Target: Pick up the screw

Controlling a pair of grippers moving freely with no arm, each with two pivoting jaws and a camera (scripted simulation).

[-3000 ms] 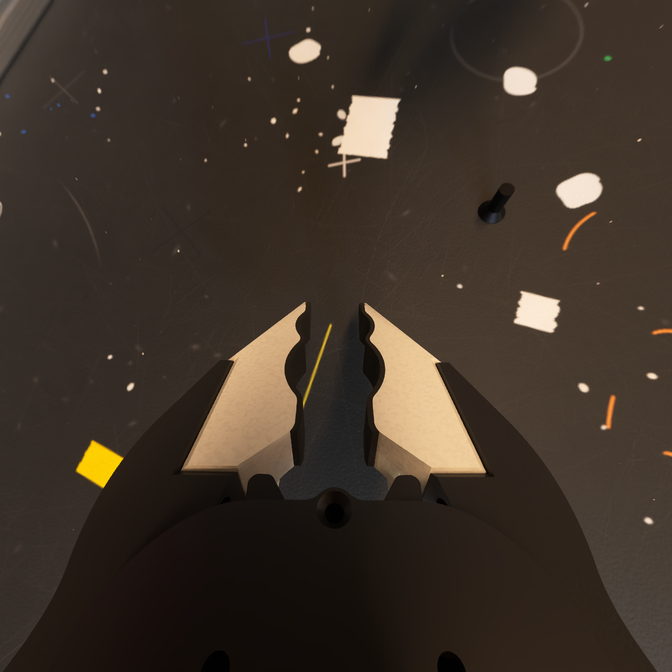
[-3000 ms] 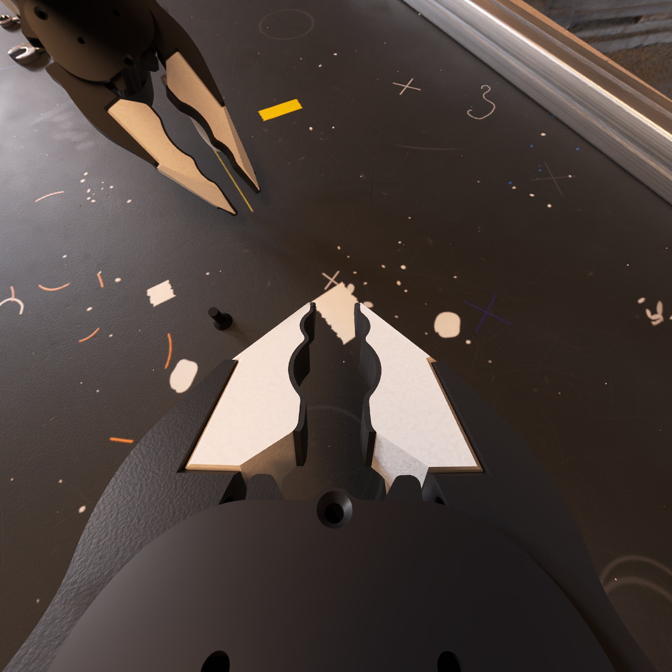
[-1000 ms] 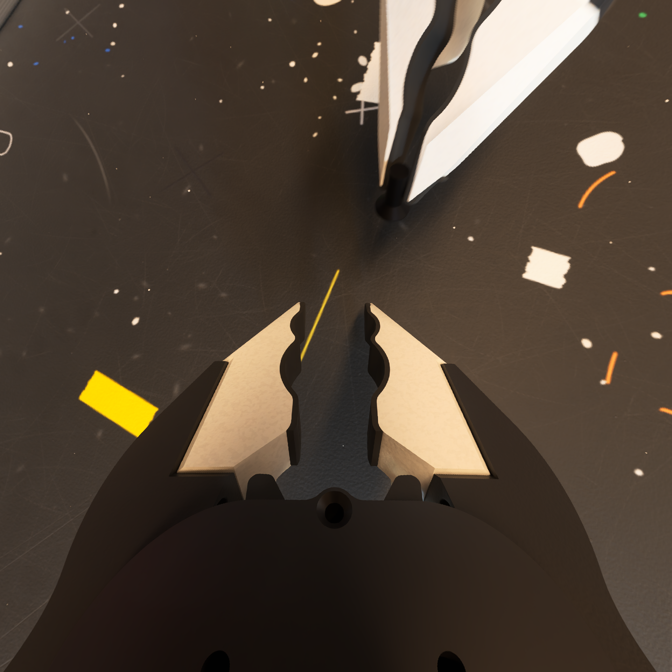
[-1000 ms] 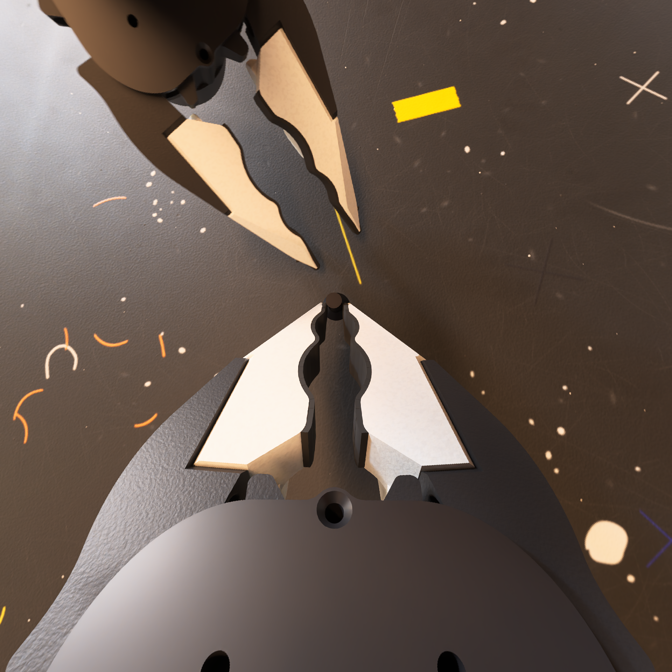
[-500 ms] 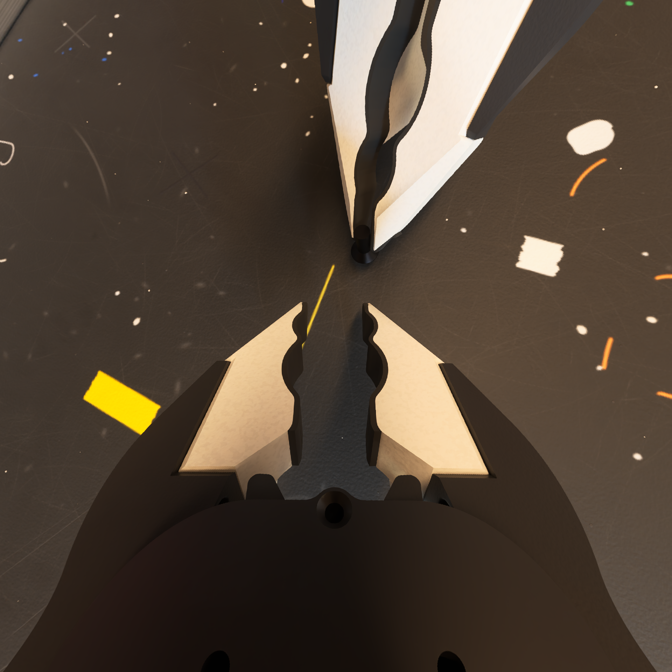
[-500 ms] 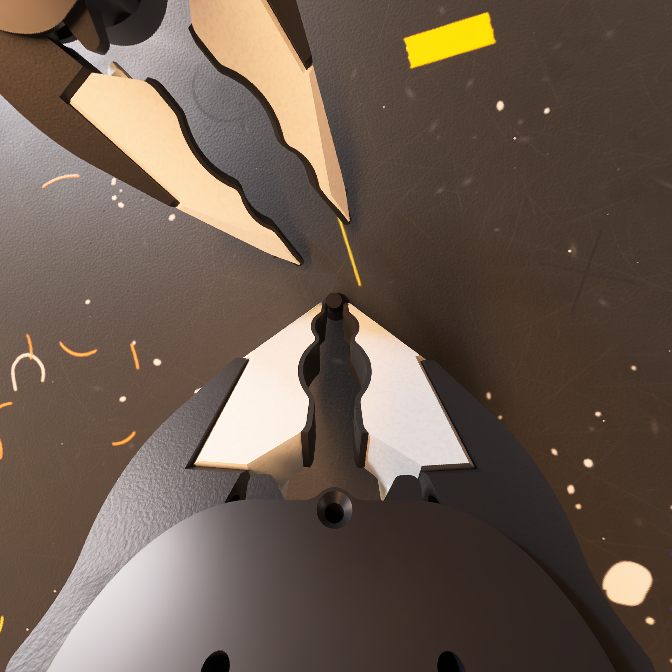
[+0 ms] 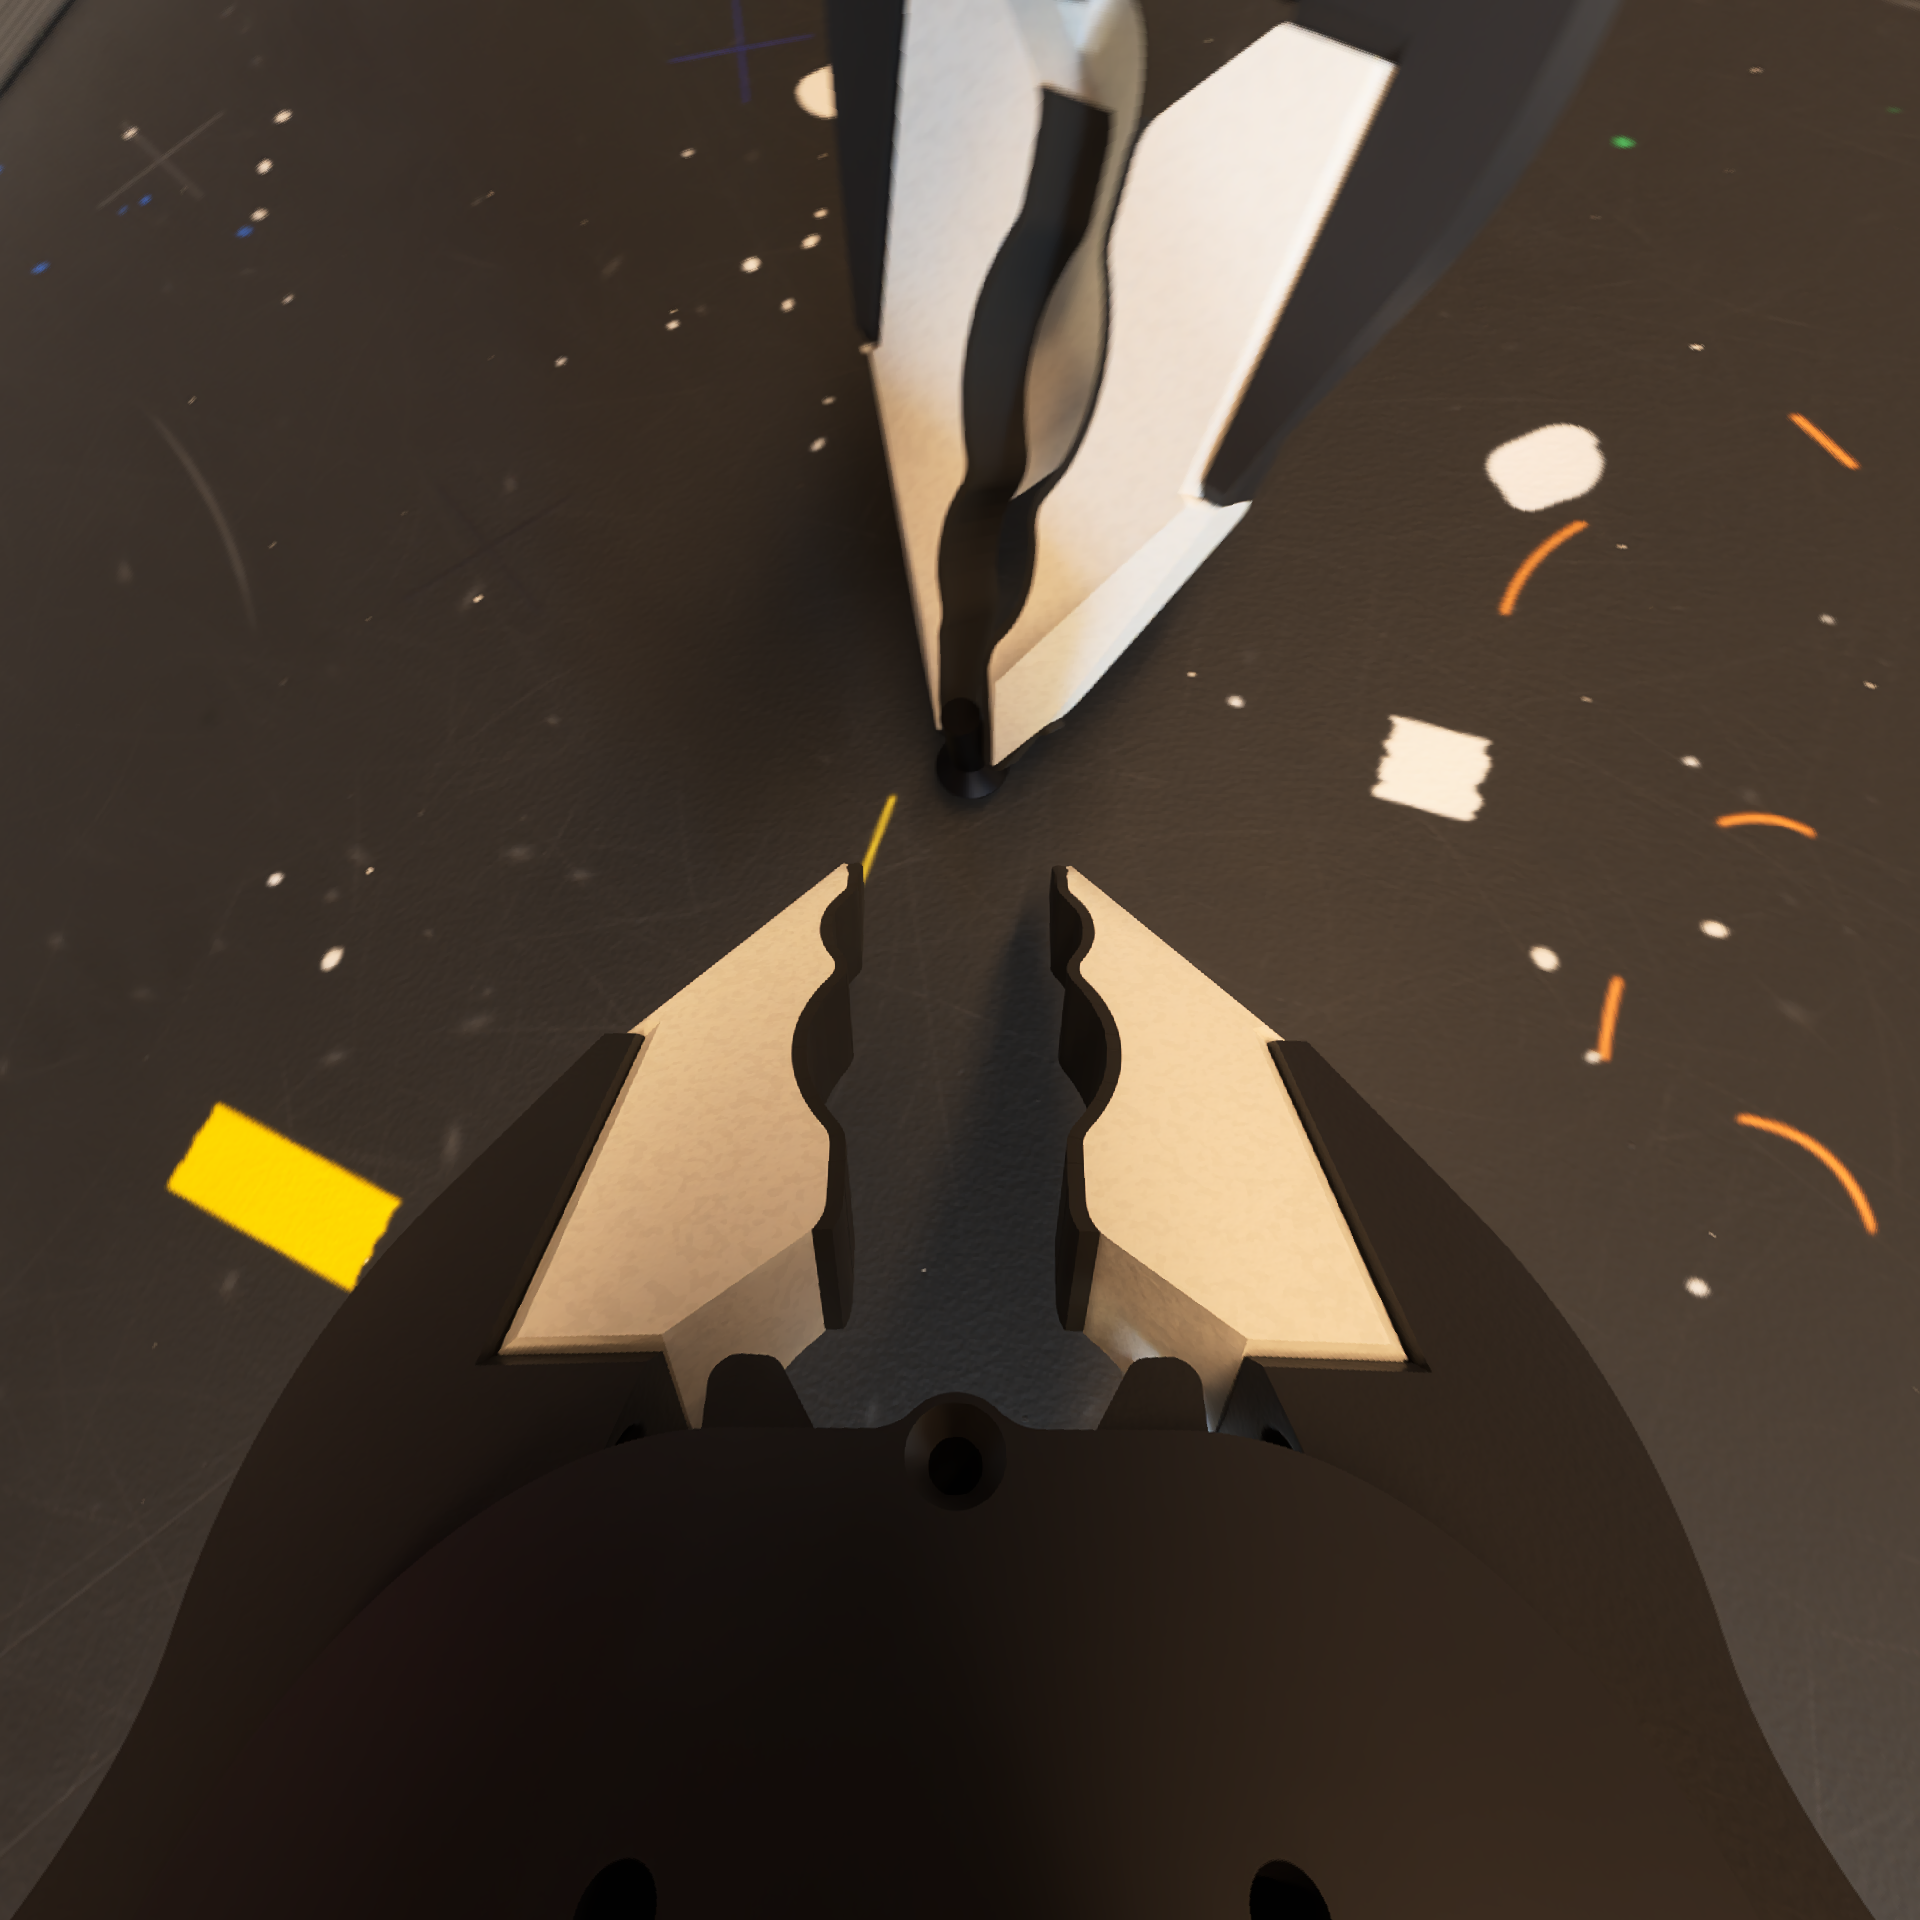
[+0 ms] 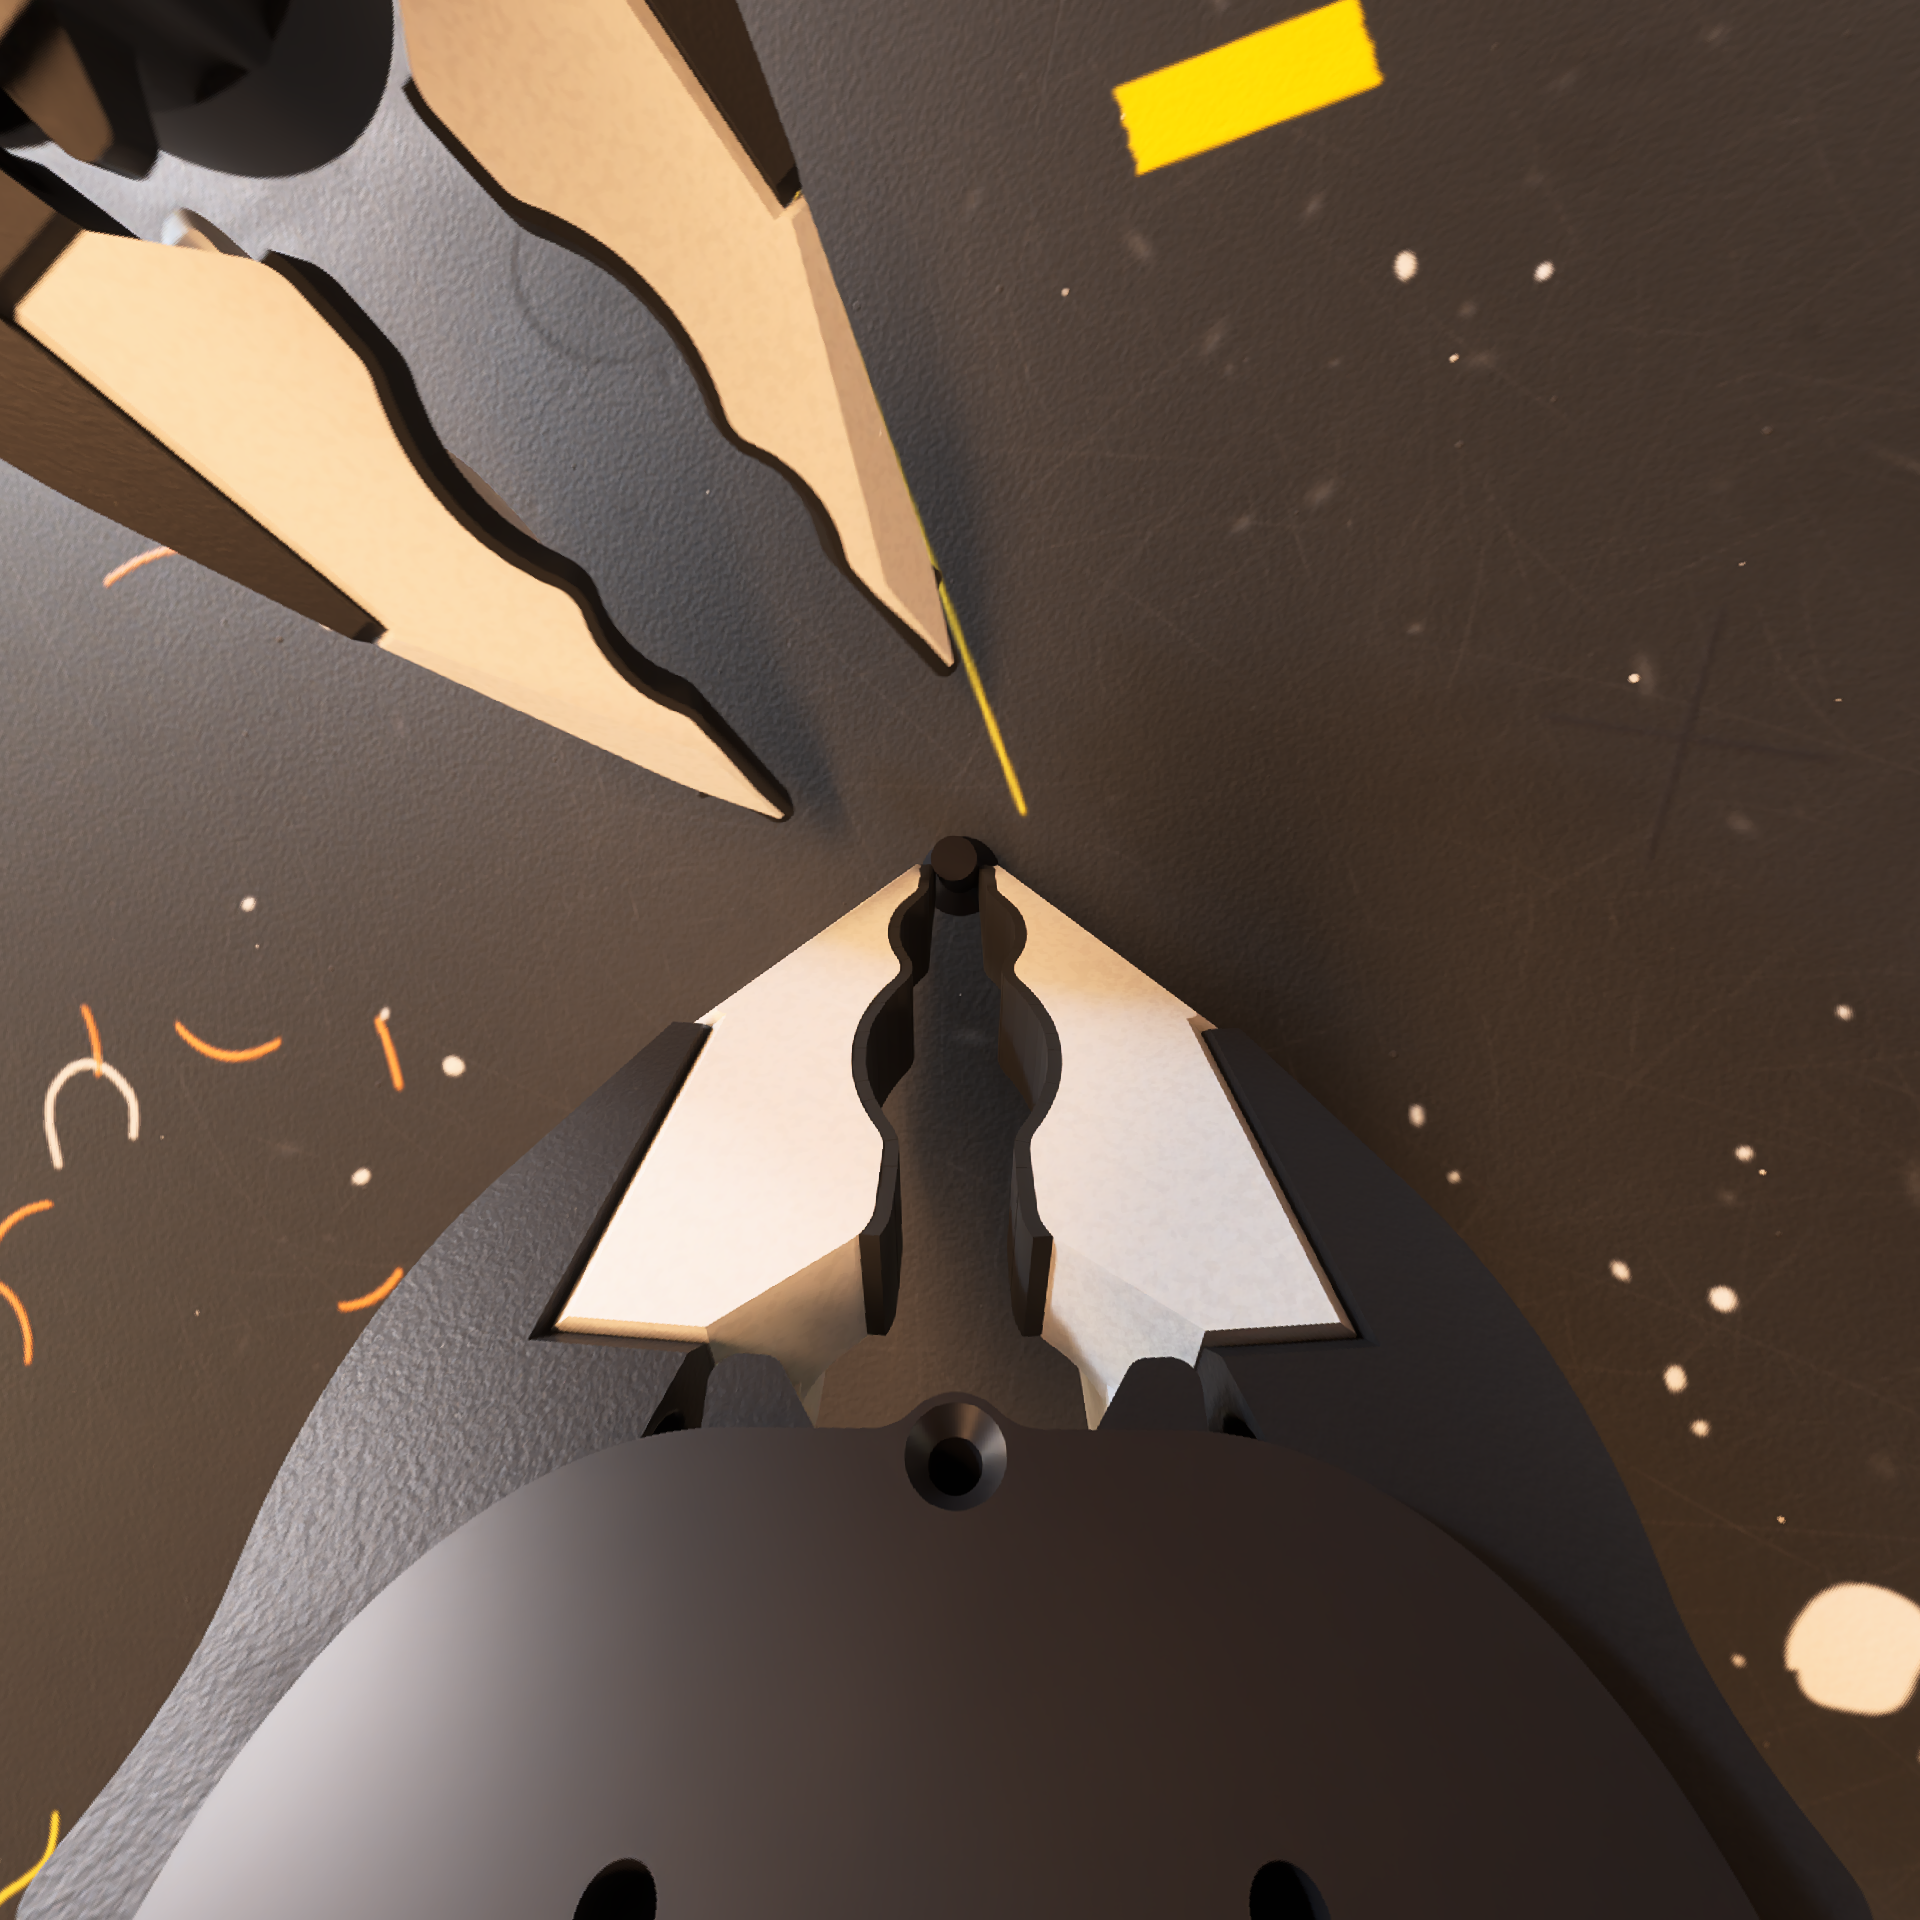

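Gripping the screw (image 8: pixel 954 868) at its fingertips, the right gripper (image 8: pixel 956 883) is seen with jaws closed almost fully, only the small black screw held between them. The screw is pinched by its shank; in the left wrist view its flat head (image 7: pixel 966 777) is seen pointing down, at or just above the dark table (image 7: pixel 416 623). Whether the head is clear of the surface cannot be told from either view. The left gripper (image 7: pixel 956 883) is held just short of the screw, its jaws parted with a clear gap and nothing between them. A thin yellow line (image 7: pixel 878 831) lies beside its left fingertip, and a yellow tape patch (image 7: pixel 281 1195) lies well to the side.

Progress is judged as follows: approach and grasp are complete; the lift is not yet confirmed. What remains is raising the screw well clear of the table. The grip is at the very tips, so slippage is judged a risk
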